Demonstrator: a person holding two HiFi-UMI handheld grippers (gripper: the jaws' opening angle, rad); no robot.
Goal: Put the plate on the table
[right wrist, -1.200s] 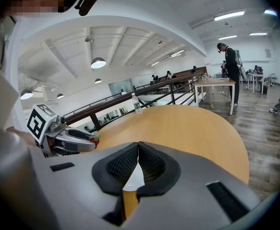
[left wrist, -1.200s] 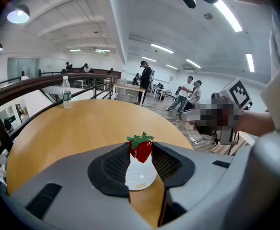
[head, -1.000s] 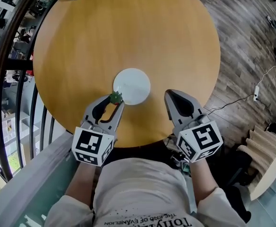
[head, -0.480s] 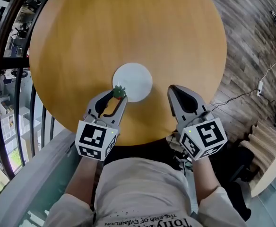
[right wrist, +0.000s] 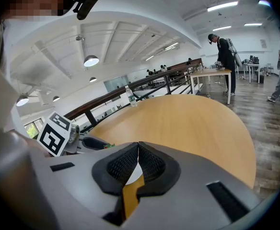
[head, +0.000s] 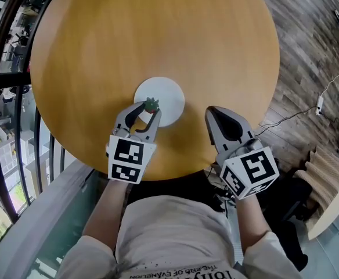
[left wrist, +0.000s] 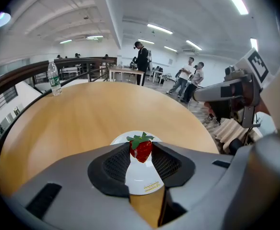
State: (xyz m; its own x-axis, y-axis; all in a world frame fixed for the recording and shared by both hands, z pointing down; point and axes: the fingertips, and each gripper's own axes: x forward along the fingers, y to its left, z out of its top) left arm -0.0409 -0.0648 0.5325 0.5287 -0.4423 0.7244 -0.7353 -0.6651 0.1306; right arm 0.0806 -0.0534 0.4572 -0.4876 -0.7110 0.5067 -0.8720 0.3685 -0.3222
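- Plate (head: 168, 95): white, lying flat on the round table (head: 158, 34). Its near edge is hidden under the left gripper (head: 147, 106), and the yellow print on it is too small to read.
- Left gripper: jaws clamped on a strawberry (left wrist: 141, 147) above the plate.
- Right gripper (head: 211, 111): jaws together, nothing between them.
- Bottle (left wrist: 53, 78): label illegible.
- Shirt (head: 175, 231): print upside down, clipped by the frame edge.

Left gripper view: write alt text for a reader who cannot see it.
The left tool grips a red strawberry between its jaws, over a white plate on a round wooden table. A water bottle stands at the table's far left edge. People stand beyond.
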